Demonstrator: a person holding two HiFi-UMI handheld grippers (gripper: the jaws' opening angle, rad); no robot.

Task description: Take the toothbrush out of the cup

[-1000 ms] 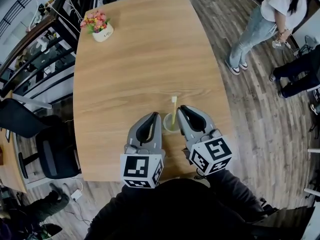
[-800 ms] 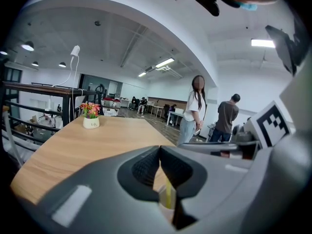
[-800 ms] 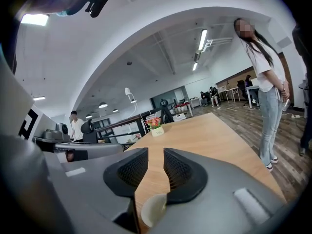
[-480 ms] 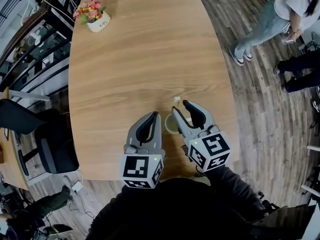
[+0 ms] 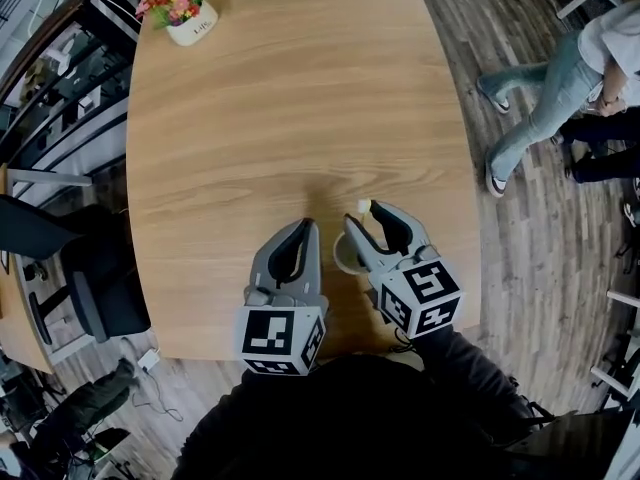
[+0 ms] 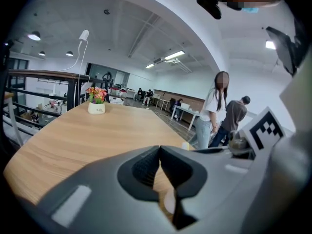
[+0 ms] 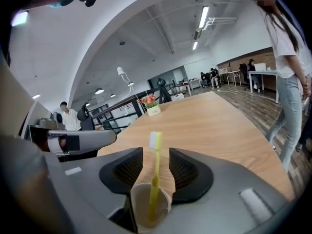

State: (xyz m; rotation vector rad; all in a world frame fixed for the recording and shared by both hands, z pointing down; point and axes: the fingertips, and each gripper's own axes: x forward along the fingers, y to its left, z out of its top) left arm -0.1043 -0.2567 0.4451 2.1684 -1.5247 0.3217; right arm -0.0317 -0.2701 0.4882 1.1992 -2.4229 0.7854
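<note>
Head view: the cup [image 5: 343, 260] holding the toothbrush [image 5: 363, 207] stood at lower centre of the bench [image 5: 280, 118].
Left gripper view: the left hand-held gripper [image 6: 159, 147] had its jaws together.
Right gripper view: the right hand-held gripper [image 7: 156, 152], jaws just opened apart, flanked the toothbrush.

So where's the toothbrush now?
In the head view the toothbrush stands in the cup by the table's near edge, between the right gripper's fingers, which have just been opening and don't touch it.
</note>
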